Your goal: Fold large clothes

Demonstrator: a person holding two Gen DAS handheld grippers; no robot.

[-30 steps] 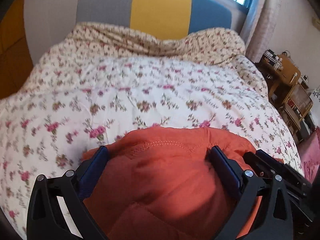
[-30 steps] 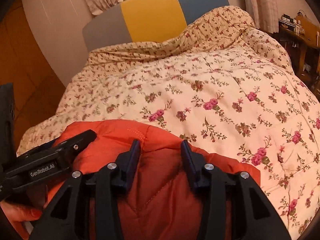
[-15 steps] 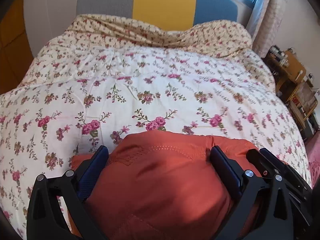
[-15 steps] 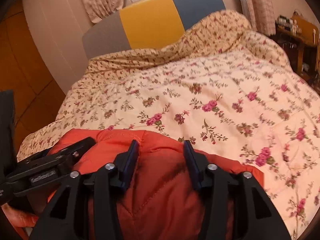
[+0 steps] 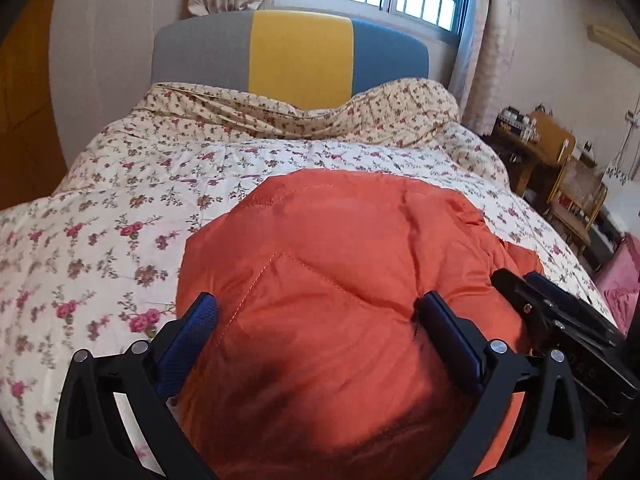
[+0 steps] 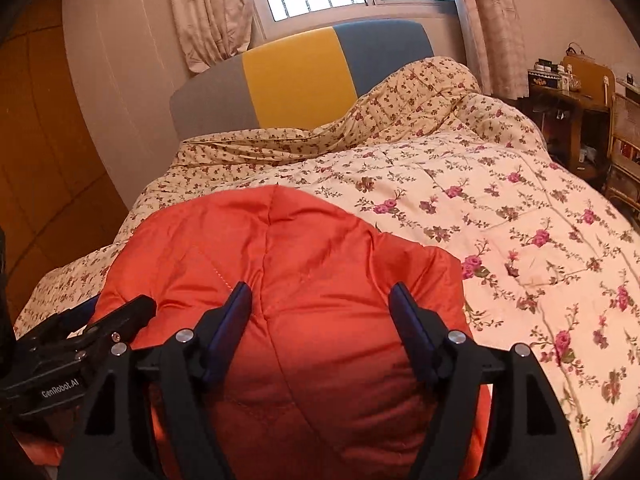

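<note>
A folded orange quilted garment (image 5: 340,240) (image 6: 280,248) lies as a puffy bundle on the floral bedspread (image 5: 100,220) (image 6: 500,208). My left gripper (image 5: 320,312) stands wide over its near part, with the fabric bulging between the blue pads and not clamped. Its left finger sits at the bundle's left edge. Beside it, my right gripper (image 6: 322,304) has jaws that are opening. Orange fabric lies between them, and the pads stand clear of it. The left gripper's black finger (image 6: 136,312) shows at the right wrist view's lower left.
The bed ends at a grey, yellow and blue headboard (image 5: 300,52) under a barred window. A wooden desk and chair (image 6: 568,96) crowd the right side. Wooden wardrobe panels (image 6: 36,160) stand at the left, and a pink cloth (image 5: 624,280) lies off the bed's right.
Both grippers have drawn back, so more of the orange bundle shows ahead of the fingers. Both views have tipped up to the window. The right jaws have spread wider.
</note>
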